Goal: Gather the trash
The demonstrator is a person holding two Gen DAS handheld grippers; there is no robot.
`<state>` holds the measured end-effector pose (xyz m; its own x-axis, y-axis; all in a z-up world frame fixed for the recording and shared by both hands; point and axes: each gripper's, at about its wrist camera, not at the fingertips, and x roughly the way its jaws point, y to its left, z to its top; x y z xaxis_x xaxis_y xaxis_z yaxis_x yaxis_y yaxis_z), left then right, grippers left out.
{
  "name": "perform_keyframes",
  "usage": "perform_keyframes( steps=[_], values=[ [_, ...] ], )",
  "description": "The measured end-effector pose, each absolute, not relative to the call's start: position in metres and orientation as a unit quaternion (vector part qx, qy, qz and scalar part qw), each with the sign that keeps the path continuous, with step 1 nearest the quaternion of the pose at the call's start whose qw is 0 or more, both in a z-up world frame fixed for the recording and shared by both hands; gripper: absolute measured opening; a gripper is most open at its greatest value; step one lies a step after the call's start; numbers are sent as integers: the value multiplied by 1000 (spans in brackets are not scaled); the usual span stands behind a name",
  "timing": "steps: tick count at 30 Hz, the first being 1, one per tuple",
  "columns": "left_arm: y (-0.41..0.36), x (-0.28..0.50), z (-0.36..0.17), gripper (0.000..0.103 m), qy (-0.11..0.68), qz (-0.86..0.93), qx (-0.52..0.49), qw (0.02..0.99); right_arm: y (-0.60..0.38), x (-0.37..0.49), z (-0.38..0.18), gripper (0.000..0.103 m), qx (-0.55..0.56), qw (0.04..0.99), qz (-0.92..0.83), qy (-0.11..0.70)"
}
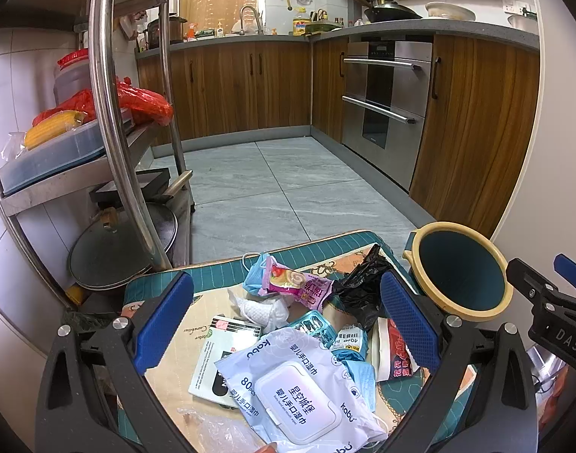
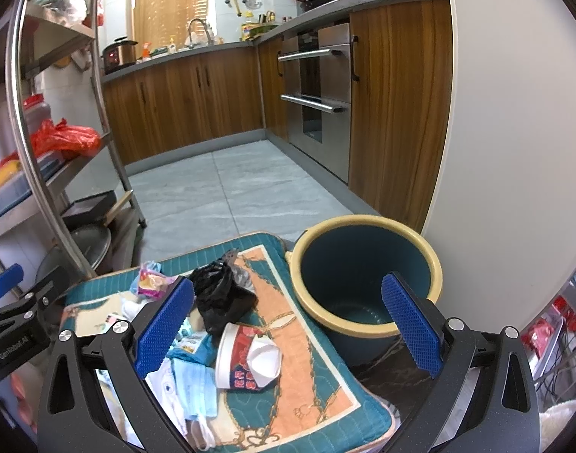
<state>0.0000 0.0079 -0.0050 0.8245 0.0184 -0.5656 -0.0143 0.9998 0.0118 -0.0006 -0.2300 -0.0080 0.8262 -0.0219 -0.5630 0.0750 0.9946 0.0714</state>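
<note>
Patterned cushion [image 2: 318, 355]: teal and peach, carries the trash heap.
Bin [image 2: 367, 275]: dark blue, cream rim, upright, touching the cushion's right edge; nothing seen inside.
Wet-wipes pack [image 1: 291, 381]: white, on the cushion's near side.
Black plastic bag [image 2: 220, 294]: crumpled, toward the cushion's far side.
Paper cup [image 2: 242, 358]: on its side, just before the bag.
Pink snack wrapper [image 1: 295, 283]: far side.
Left gripper [image 1: 288, 321]: fingers spread wide over the cushion, holding nothing.
Right gripper [image 2: 288, 324]: fingers likewise wide, empty.
</note>
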Motion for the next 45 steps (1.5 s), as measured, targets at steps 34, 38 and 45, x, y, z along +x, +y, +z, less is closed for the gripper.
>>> perform_keyframes(
  steps=[34, 38, 45],
  values=[
    [44, 109, -25, 98, 320, 31, 66, 945, -217, 131, -49, 98, 33, 902, 153, 403],
    [42, 127, -40, 97, 337, 12, 68, 939, -208, 148, -71, 96, 69, 884, 166, 432],
    [55, 150, -72, 97, 377, 4, 48, 925, -187, 176, -108, 73, 57, 858, 179, 479]
  ],
)
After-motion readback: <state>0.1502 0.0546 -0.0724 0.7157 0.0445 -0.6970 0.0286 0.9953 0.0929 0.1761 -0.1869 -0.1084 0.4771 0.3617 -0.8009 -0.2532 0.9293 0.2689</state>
